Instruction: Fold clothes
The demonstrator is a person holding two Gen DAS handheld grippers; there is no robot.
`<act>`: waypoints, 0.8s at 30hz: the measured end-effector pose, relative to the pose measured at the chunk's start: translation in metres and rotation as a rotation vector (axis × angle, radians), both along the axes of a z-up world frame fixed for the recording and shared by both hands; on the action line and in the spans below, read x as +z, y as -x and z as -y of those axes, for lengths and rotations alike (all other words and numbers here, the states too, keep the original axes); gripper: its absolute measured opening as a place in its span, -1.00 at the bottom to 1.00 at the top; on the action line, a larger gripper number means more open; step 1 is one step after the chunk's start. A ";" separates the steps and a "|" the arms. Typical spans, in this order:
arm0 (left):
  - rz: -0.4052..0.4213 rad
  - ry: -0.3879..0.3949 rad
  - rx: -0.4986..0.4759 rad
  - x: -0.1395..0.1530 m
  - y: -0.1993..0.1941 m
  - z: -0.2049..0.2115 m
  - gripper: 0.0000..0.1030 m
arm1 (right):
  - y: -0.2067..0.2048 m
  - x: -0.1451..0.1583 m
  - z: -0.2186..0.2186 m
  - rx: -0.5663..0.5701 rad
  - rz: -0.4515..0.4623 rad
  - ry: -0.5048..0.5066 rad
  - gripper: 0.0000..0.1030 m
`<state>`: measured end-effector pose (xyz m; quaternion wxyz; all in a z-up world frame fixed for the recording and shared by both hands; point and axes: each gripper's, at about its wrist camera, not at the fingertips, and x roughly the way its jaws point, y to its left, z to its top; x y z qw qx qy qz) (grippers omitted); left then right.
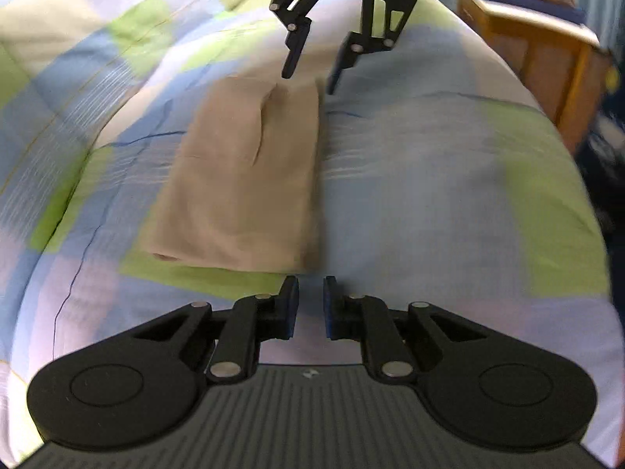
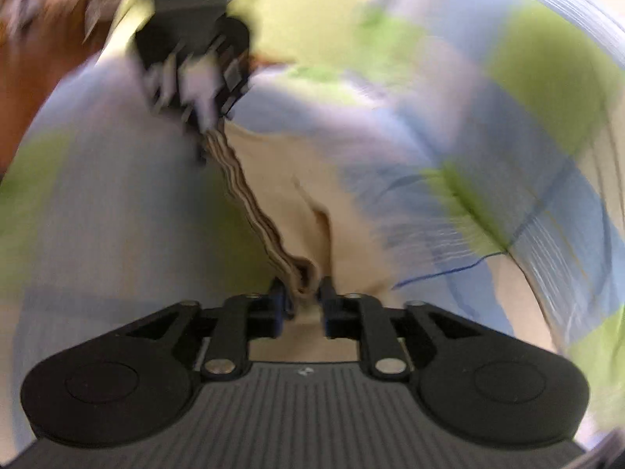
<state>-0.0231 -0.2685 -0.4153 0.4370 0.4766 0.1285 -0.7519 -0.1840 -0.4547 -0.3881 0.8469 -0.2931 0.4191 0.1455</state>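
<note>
Cloth (image 1: 242, 179), beige and folded into a long rectangle, lay flat on the quilt (image 1: 429, 195), which covered the bed in blue, green and pale squares. One long folded edge ran straight down the middle of the quilt, well in from its sides. Past the quilt's far right edge stood a wooden stand (image 1: 547, 62).

At the cloth's near end hung the left gripper (image 1: 310, 305), its jaws a narrow gap apart with nothing between them, just off the cloth's corner. At the far end the right gripper (image 1: 310, 76) hovered above the cloth with its jaws parted. In its own blurred view, the right gripper (image 2: 302, 301) seemed to have the cloth's layered corner between its pads, though I could not tell whether they pressed on it.
</note>
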 end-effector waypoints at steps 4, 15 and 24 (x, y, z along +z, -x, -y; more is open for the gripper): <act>0.014 0.011 0.173 0.027 0.000 -0.007 -0.54 | 0.026 0.003 -0.018 -0.084 -0.066 0.017 -0.35; -0.159 0.036 0.499 0.008 0.000 0.057 -0.16 | -0.044 0.033 0.012 -0.463 0.178 -0.330 -0.81; -0.168 0.097 0.502 0.035 -0.001 0.063 -0.13 | -0.038 0.015 0.048 -0.715 0.085 -0.426 -0.79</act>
